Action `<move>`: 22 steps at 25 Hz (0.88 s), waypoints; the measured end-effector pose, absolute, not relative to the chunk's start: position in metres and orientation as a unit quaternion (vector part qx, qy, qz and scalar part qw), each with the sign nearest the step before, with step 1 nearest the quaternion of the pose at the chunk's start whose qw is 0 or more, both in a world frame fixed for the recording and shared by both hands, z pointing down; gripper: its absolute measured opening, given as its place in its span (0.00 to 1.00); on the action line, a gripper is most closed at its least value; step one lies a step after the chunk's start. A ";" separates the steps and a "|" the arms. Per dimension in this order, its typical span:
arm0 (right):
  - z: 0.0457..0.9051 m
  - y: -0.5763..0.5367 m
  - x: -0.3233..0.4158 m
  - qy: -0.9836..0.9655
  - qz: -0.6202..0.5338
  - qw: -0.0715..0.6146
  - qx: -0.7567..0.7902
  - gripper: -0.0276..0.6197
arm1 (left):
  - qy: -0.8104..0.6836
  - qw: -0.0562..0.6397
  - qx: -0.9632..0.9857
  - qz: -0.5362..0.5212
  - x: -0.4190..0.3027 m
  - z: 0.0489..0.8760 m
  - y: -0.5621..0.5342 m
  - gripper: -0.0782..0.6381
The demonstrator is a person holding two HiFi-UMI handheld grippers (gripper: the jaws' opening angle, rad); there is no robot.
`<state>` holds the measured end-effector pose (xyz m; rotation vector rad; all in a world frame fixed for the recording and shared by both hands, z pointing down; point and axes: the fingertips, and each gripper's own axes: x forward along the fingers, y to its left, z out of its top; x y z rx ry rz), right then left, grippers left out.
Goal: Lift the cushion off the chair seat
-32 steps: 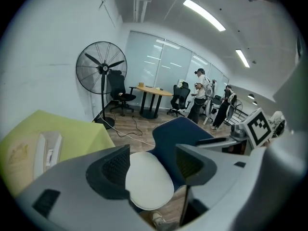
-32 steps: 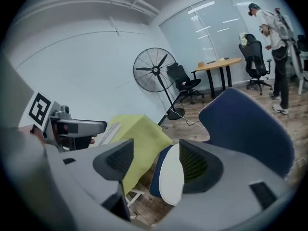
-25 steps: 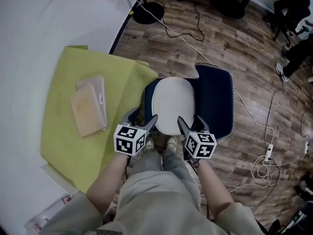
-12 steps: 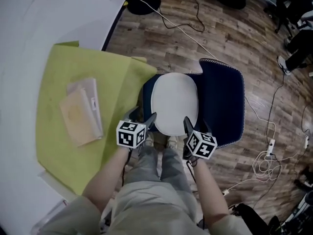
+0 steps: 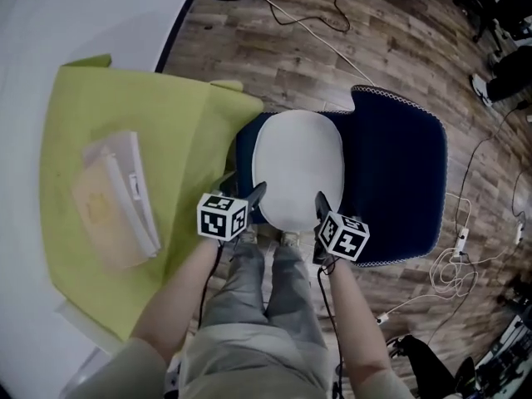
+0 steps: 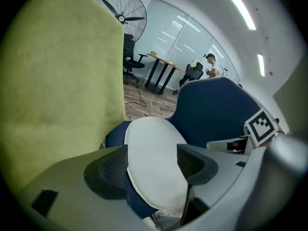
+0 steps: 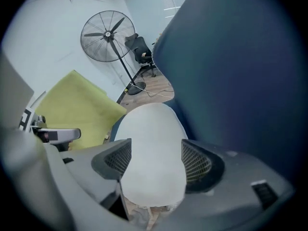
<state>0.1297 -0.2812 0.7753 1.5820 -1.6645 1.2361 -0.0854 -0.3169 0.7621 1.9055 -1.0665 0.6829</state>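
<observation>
A white oval cushion [image 5: 298, 169] lies on the seat of a navy chair [image 5: 399, 181], whose backrest stands at the right in the head view. My left gripper [image 5: 256, 199] hangs at the cushion's near left edge and my right gripper [image 5: 319, 206] at its near right edge. Both point steeply down with jaws wide apart. In the left gripper view the cushion [image 6: 154, 148] shows between and beyond the left gripper [image 6: 151, 165]. In the right gripper view the cushion [image 7: 151, 134] likewise fills the gap of the right gripper [image 7: 151, 160]. No pad presses on it.
A yellow-green cloth [image 5: 166, 140] covers a table at the left and carries books [image 5: 116, 198]; its corner hangs close to the chair. Cables and a power strip [image 5: 461, 241] lie on the wooden floor at the right. A standing fan [image 7: 107, 35] is behind. The person's legs are below.
Both grippers have come down toward the near edge of the cushion, and the chair now looks larger in the head view. The jaws stay wide apart.
</observation>
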 end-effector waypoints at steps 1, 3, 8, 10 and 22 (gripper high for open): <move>0.785 -0.282 0.131 -0.613 0.456 0.271 0.586 0.54 | -0.418 0.418 0.759 0.274 -0.083 0.771 -0.317 0.54; 0.804 -0.283 0.131 -0.610 0.453 0.287 0.584 0.54 | -0.406 0.427 0.760 0.275 -0.080 0.787 -0.317 0.54; 0.846 -0.288 0.118 -0.620 0.459 0.308 0.557 0.59 | -0.400 0.448 0.747 0.283 -0.093 0.826 -0.316 0.54; 0.859 -0.290 0.126 -0.613 0.458 0.309 0.564 0.60 | -0.400 0.452 0.744 0.287 -0.095 0.844 -0.318 0.54; 0.917 -0.293 0.168 -0.571 0.440 0.326 0.611 0.66 | -0.401 0.528 0.702 0.259 -0.093 0.915 -0.302 0.54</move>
